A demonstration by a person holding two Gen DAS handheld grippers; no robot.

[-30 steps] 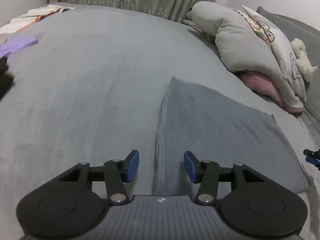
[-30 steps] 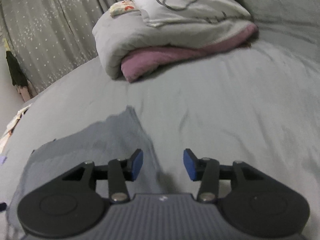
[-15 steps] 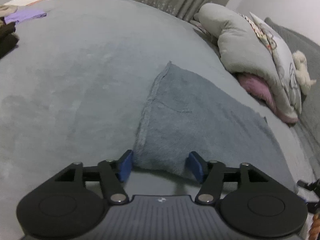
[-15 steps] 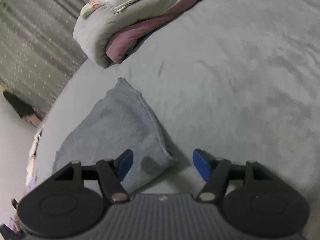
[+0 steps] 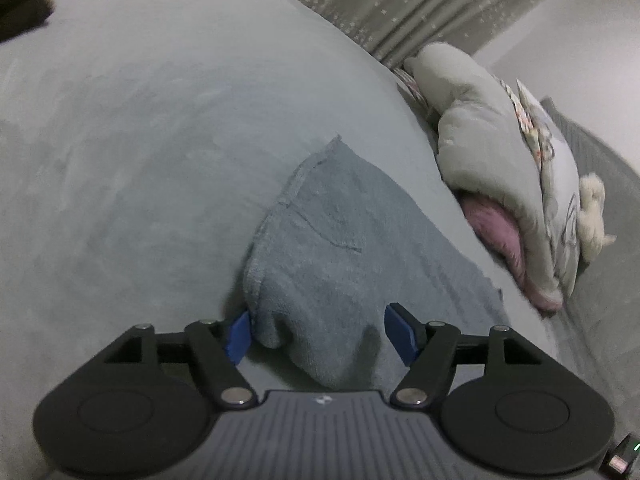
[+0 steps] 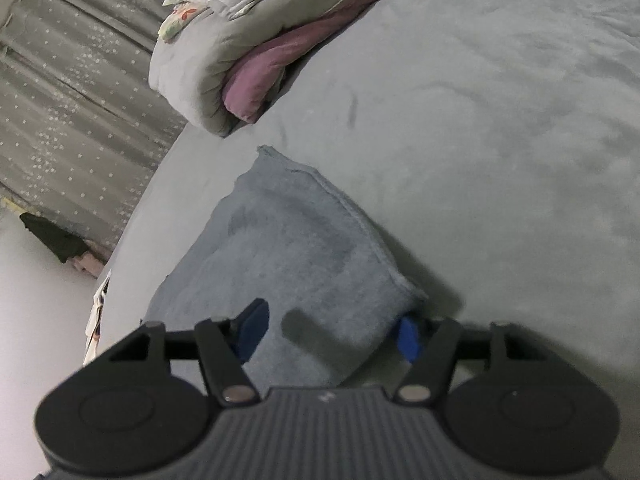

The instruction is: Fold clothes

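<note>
Lifting off the bed (image 5: 140,160), the near edge of the grey cloth (image 5: 340,240) had risen since a second before; the left tongs (image 5: 320,334) and right tongs (image 6: 328,330) straddled its near corners, spread, apparently not pinching yet, suggesting a fold away from the person.

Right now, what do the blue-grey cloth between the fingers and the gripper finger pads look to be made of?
The cloth looks like terry towelling: nubby looped pile, matte, with a stitched hem along its edge. The finger pads look like smooth blue rubber or plastic; which one cannot be told. The bed cover under the cloth looks like short-pile fleece or velvet, with brushed streaks.
</note>
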